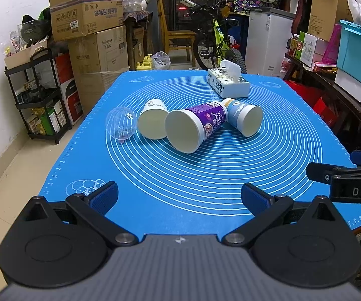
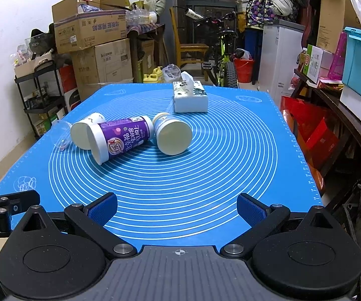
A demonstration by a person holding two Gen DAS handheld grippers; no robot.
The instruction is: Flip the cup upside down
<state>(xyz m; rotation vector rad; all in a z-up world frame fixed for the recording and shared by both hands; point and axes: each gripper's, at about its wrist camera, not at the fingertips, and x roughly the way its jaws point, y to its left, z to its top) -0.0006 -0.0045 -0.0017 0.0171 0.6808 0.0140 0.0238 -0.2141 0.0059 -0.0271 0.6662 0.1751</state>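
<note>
Blue mat (image 1: 180,175) lies bare between wide-spread left gripper (image 1: 179,197), right gripper (image 2: 177,207) and toppled cups (image 1: 195,125) mid-mat.

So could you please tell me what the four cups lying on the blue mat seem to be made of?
The purple cup, the light-blue cup and the white cup look like matte printed paper: opaque walls, rolled rims, cream insides. The clear cup looks like thin glossy plastic, since the mat shows through it. Glass seems unlikely, but I cannot rule it out.
</note>
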